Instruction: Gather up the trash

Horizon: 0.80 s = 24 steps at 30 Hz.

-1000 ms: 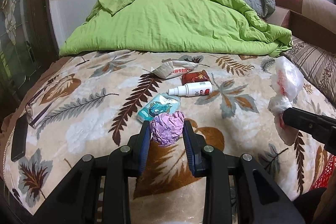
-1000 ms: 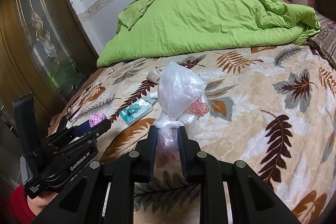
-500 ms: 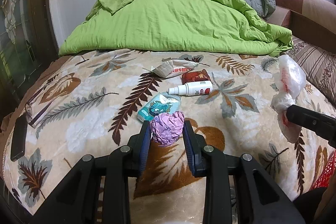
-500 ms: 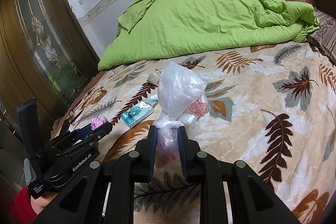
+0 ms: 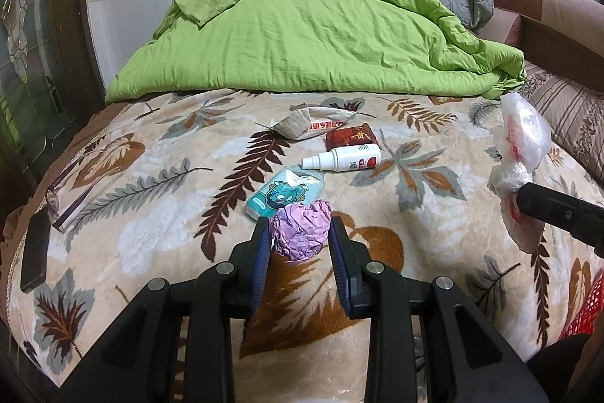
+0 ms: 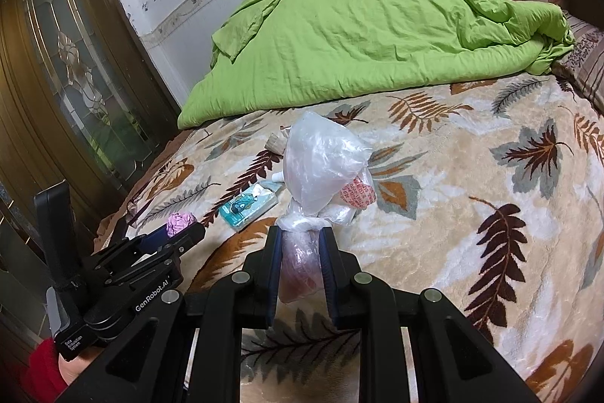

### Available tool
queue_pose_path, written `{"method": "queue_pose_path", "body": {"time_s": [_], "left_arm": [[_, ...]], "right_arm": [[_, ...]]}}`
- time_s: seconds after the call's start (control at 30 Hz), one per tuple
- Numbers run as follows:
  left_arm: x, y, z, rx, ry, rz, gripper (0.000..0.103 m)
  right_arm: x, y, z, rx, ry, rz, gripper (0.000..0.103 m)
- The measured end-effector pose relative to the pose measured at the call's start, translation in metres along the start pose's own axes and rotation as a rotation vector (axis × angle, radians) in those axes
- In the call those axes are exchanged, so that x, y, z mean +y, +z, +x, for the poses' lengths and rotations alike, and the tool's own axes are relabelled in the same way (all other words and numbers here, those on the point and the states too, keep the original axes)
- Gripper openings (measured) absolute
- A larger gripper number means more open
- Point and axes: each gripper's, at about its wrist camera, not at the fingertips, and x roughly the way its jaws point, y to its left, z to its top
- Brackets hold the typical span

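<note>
Trash on leaf-print blanket (image 5: 151, 214): one purple paper ball (image 5: 300, 233) clamped in left gripper (image 5: 300, 240), one knotted plastic bag (image 6: 321, 169) pinched in right gripper (image 6: 300, 252). Left view only: one red packet (image 5: 351, 136), one phone (image 5: 34, 252), one pair of glasses (image 5: 64, 191). Right view only: glass door (image 6: 75, 70), red sleeve (image 6: 41, 365). Both: one tissue pack (image 5: 283, 191), one spray bottle (image 5: 343, 157), one crumpled wrapper (image 5: 309, 125), one green duvet (image 5: 309, 25)

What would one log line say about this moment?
left claw: shut on purple paper wad | right claw: shut on clear plastic bag | both above leaf-print blanket
</note>
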Motion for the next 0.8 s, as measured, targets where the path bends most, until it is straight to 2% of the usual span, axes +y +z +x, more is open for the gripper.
{"method": "queue_pose_path", "body": {"time_s": [0.8], "left_arm": [[-0.006,0.000,0.001,-0.003,-0.014,0.017,0.030]], "right_arm": [[0.003,-0.003,-0.012,-0.027,0.002,0.018,0.022]]}}
